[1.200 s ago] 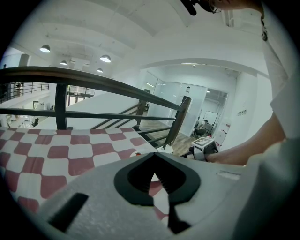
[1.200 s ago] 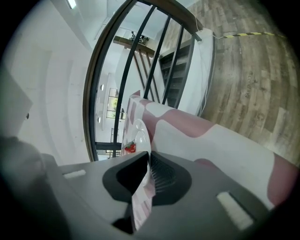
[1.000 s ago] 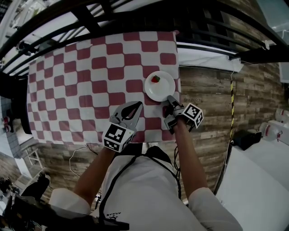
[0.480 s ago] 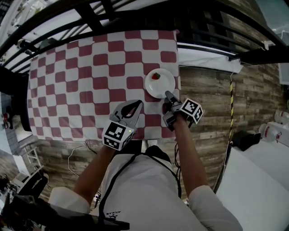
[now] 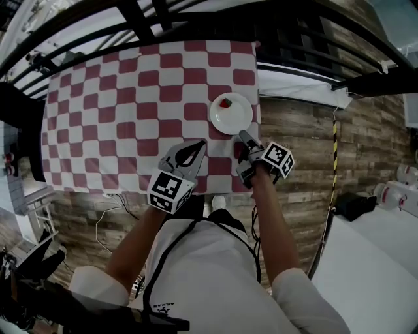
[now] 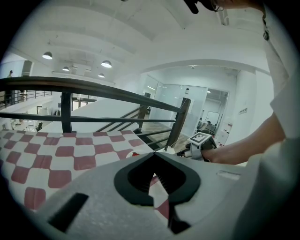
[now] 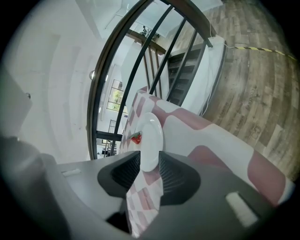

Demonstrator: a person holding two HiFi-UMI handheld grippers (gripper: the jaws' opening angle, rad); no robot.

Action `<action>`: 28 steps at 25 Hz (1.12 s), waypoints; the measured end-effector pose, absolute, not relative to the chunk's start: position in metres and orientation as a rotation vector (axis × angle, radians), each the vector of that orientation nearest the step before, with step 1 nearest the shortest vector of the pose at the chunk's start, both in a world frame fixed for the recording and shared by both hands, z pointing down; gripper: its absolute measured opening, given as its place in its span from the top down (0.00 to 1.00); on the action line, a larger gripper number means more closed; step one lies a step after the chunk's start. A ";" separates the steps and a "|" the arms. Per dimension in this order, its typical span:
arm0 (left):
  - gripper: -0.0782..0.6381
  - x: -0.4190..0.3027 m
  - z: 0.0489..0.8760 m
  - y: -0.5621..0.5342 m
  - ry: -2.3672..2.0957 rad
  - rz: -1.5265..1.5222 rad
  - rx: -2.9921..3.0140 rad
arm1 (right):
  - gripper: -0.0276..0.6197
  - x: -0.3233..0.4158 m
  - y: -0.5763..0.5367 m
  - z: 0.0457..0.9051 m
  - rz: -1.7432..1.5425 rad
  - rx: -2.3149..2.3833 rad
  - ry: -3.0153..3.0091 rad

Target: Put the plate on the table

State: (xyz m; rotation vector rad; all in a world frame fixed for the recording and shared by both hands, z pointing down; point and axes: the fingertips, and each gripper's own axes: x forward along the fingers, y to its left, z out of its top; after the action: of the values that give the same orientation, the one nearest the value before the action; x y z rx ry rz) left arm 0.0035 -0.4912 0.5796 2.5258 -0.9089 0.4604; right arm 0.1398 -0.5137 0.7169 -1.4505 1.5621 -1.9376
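Observation:
A white plate (image 5: 232, 116) with a red strawberry (image 5: 225, 102) lies flat on the red-and-white checked tablecloth (image 5: 117, 117), close to the table's right edge. My right gripper (image 5: 242, 136) points at the plate's near rim. In the right gripper view its jaws are opening, with the rim of the plate (image 7: 151, 136) in the gap and the strawberry (image 7: 136, 138) beyond. My left gripper (image 5: 201, 143) hovers over the cloth to the plate's left, near the front edge, its tips (image 6: 154, 153) together and nothing held.
A black metal railing (image 5: 196, 19) runs along the table's far side. Wood flooring (image 5: 294, 130) lies right of the table, with a yellow-black striped strip (image 5: 336, 150) and a white platform (image 5: 379, 261) further right. A cable (image 5: 111, 218) trails below the table's front edge.
The table and plate sit slightly higher in the head view now. The plate keeps its spot on the cloth. Both grippers hold nearly the same places.

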 end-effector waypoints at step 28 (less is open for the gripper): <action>0.88 0.021 0.492 -0.353 -1.063 0.354 2.628 | 0.95 0.141 -0.356 0.535 -1.527 -1.097 1.995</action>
State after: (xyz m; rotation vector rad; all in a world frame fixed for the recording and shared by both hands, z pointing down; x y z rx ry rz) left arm 0.0205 -0.3530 0.4925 2.6277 -1.0626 0.3539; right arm 0.1407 -0.3562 0.5347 -1.0968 1.9949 -1.5273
